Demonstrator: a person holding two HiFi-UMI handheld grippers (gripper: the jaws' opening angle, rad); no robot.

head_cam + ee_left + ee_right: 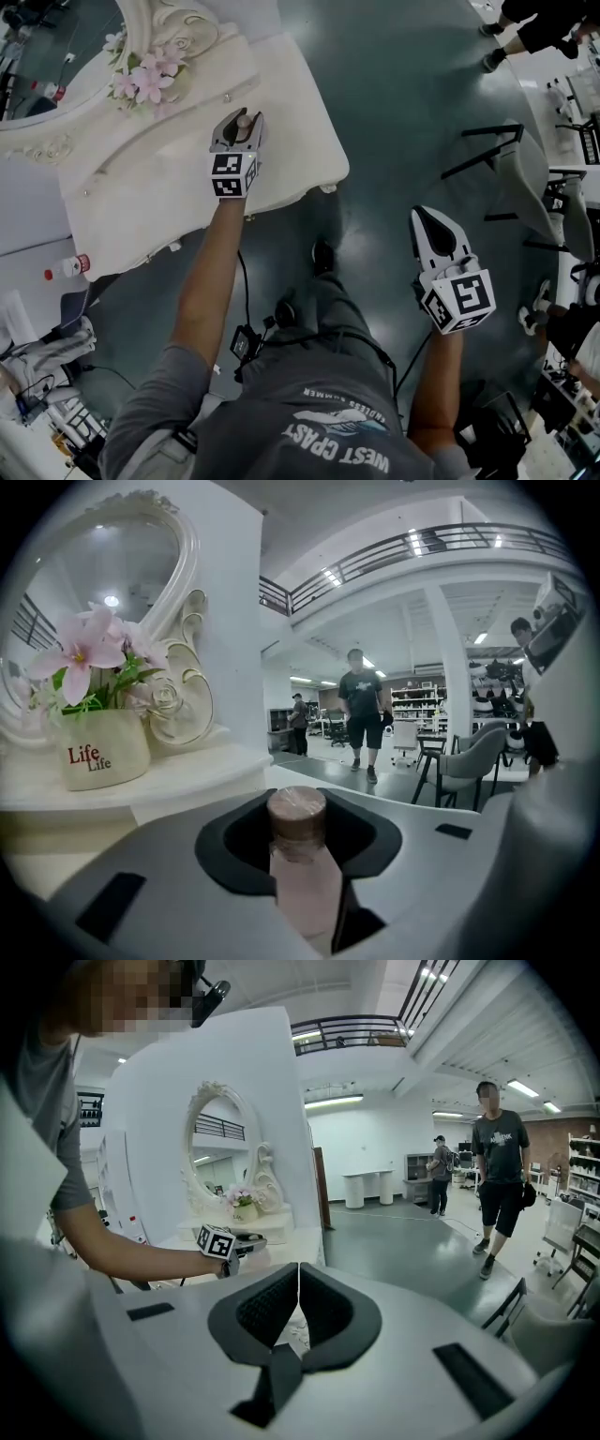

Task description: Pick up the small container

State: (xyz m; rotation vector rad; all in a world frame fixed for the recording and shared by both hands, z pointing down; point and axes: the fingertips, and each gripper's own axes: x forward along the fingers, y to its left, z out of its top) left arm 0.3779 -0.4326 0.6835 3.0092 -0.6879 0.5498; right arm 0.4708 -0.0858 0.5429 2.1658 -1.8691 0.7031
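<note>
Grip looks set: left tongs (298,808) clamp the small pink bottle (305,892), upright between them above the white worktop (169,197); right tongs (298,1283) closed, empty, well away.

Round the left gripper (242,120), whose jaws grip the small container (305,855), the dressing table (141,206) lies bare from three to nine o'clock, while the flower pot (103,752) and ornate mirror frame (187,602) block ten and eleven. Past the table's edge at three is open floor (394,112); a grey chair (525,178) stands at two o'clock from the right gripper (424,217).
</note>
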